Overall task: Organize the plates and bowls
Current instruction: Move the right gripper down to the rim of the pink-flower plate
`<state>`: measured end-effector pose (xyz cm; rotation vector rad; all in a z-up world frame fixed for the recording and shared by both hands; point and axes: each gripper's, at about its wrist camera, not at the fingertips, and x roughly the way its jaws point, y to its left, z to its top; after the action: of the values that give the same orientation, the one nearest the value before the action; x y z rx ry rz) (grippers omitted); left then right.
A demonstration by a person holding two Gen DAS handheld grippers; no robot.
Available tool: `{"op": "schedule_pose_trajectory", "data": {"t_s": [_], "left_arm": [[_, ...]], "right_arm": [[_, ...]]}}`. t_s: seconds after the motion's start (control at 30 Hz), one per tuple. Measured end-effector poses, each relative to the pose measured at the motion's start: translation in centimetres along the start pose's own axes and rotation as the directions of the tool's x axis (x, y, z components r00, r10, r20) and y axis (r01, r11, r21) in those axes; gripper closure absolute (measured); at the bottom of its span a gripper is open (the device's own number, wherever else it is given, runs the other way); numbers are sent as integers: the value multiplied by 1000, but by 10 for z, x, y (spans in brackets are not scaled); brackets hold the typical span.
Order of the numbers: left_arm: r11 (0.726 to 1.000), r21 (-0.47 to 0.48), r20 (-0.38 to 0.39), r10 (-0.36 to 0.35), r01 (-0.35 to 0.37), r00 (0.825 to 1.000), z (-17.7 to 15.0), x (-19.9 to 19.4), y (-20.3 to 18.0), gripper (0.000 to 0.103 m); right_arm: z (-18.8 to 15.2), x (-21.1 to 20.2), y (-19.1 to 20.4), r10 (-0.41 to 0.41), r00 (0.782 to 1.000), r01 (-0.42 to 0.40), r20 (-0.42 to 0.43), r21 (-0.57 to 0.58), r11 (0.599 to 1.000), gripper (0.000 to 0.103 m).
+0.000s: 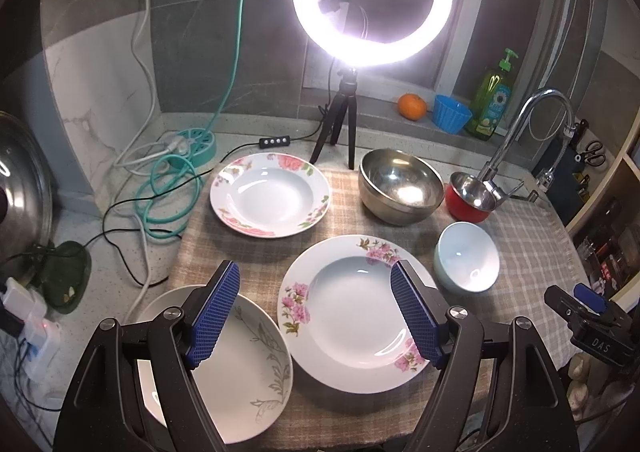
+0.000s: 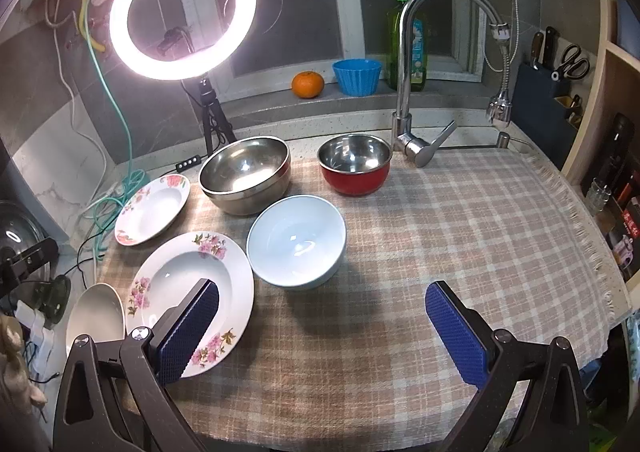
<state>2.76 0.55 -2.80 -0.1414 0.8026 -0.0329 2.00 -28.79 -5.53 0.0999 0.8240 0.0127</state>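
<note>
My left gripper (image 1: 316,316) gapes wide, empty, over pink-flower plate (image 1: 352,316) | plates flat, bowls upright | pale bowl (image 1: 468,258) just beside plate | right gripper (image 2: 322,332) wide, empty.

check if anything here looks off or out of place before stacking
Nothing is spilled or broken. The one oddity: the grey-leaf plate lies half off the checked cloth, its right rim beside the pink-flower plate; whether they touch is unclear. Bowls sit upright.

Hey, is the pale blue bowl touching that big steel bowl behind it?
Cannot tell. In the right wrist view the pale blue bowl's rim overlaps the big steel bowl, hiding any gap; the left wrist view shows cloth between them, but not plainly.
</note>
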Motion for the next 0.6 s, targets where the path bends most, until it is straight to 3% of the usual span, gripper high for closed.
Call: {"op": "schedule_pose_trajectory", "data": {"t_s": [0.17,0.3,0.43,0.6], "left_arm": [[1000,18,-21,12,-12,1000,2,11,1,26],[999,41,-38,22,-20,999,3,21,1,33],[999,38,-91,1,2,996,4,39,6,52],[999,5,-187,-33,34,982,1,67,18,67]], "right_arm": [[-2,12,0,28,999,-28,-34,-2,1000,9],[-6,26,1,53,996,-52,-78,8,999,18],[-10,38,4,65,992,-65,-107,6,998,22],[-18,59,5,133,974,-127,-184,46,991,45]]}}
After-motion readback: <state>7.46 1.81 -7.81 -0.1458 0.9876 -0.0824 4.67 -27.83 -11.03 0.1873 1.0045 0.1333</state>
